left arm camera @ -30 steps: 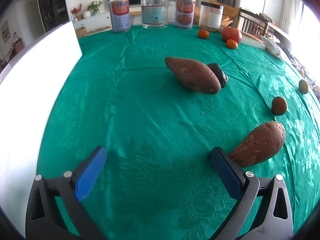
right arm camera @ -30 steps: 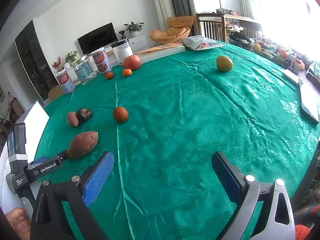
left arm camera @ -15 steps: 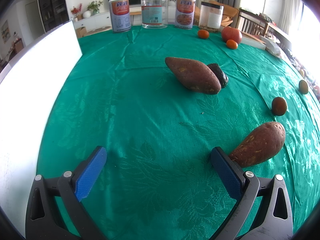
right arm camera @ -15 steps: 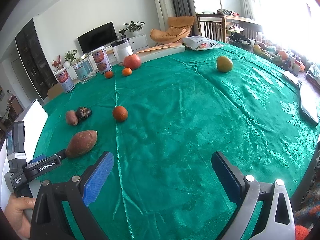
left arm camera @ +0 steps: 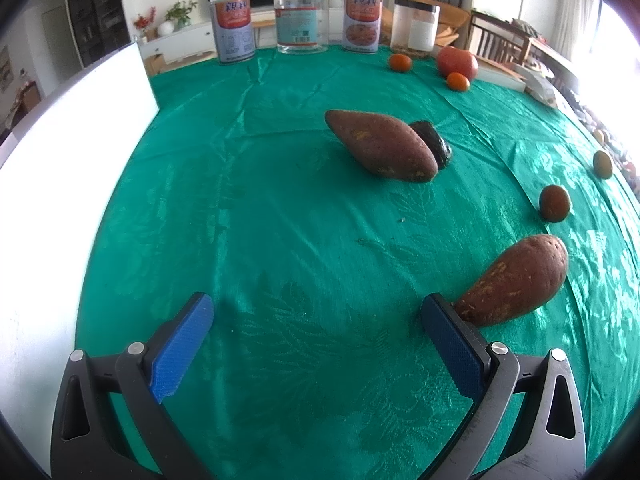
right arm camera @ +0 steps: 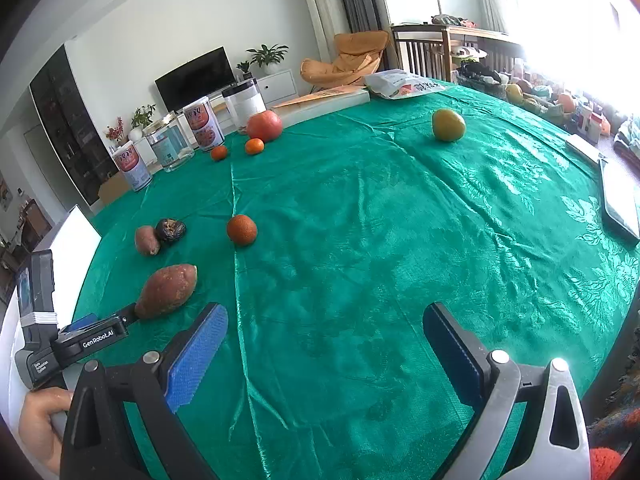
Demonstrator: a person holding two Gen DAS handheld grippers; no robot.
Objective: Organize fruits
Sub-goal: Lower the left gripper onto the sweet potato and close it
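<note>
1. I judge the task barely begun: my left gripper (left arm camera: 316,312) hangs low over the table (left arm camera: 280,220) near its near edge, fingers spread wide and holding nothing. My right gripper (right arm camera: 326,320) is likewise spread and empty over bare green cloth.

2. The nearest piece is a sweet potato (left arm camera: 516,282), lying tilted with its narrow end just beside, perhaps touching, the outer face of my left gripper's right finger (left arm camera: 452,344). It sits outside the jaws, not between them.

3. A second sweet potato (left arm camera: 380,146) lies toward the middle of the table with a dark wrinkled fruit (left arm camera: 434,142) touching its far side. A small brown-orange fruit (left arm camera: 554,203) sits toward the right edge.

4. Near the far edge I see two small oranges (right arm camera: 237,149) close to a large red fruit (right arm camera: 264,126), beside a row of cans and jars (left arm camera: 304,20). A yellow-green fruit (right arm camera: 448,125) stands alone, well apart.

5. My next move, as I judge it, calls for shifting the left gripper rightward so the near sweet potato comes between the jaws, then closing across its narrow part.

6. Room: a white board (left arm camera: 60,160) borders the left edge, so I would not swing that way. The middle of the table is open.
</note>
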